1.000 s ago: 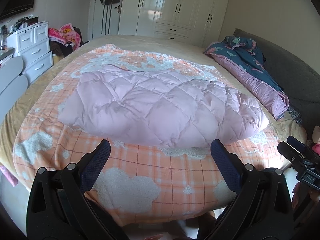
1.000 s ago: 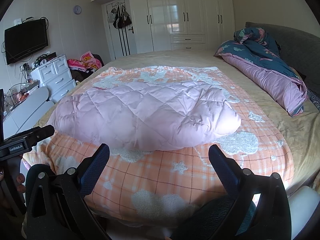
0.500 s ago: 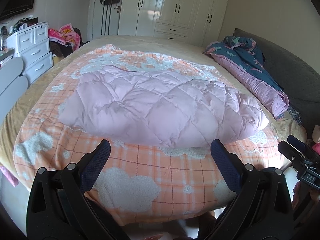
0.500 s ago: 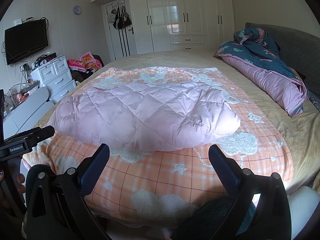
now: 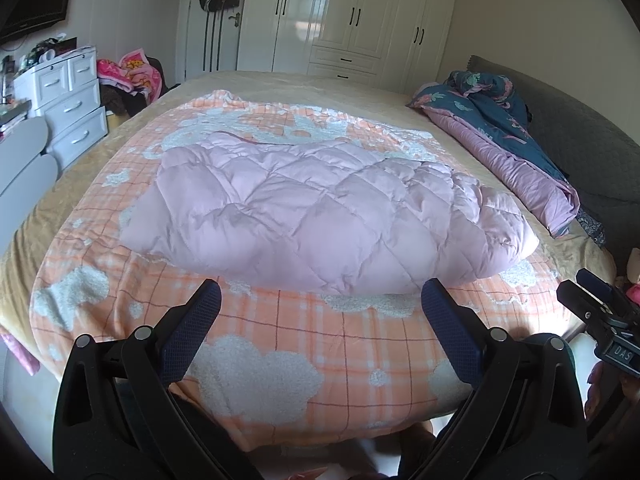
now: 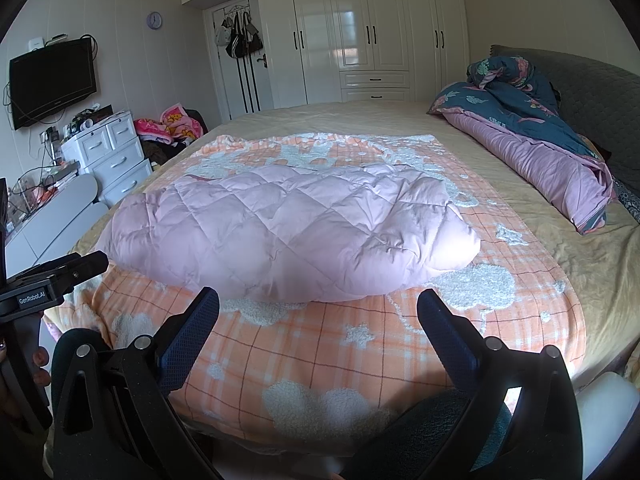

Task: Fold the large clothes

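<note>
Pink quilted fabric fills the middle of the left wrist view: a padded jacket (image 5: pixel 320 216) lies on an orange checked blanket (image 5: pixel 280 336) spread over the bed (image 5: pixel 256 84). It reads as a compact, rounded bundle, with layered edges stacked at its right end, so at least one fold looks done; I would judge the job well advanced, with perhaps a final fold or some squaring-up left, though the fisheye bulge makes the outline hard to trust. The left gripper (image 5: pixel 320 300) hangs short of the near edge of the bundle, its jaws wide apart and holding nothing. At the right edge of this view the right gripper (image 5: pixel 600 320) shows from the side, with a small plate that seems to read "DAS".

From the right wrist, the jacket (image 6: pixel 288 232) shows the same closed shape, no sleeve trailing loose that I can see. The right gripper (image 6: pixel 318 304) also sits back from the fabric, jaws spread and empty. The left gripper (image 6: pixel 56 276) enters at the left edge, carrying the lettering "GenRobot.AI". A folded blue floral duvet (image 6: pixel 520 120) lies well apart by the headboard.
</note>
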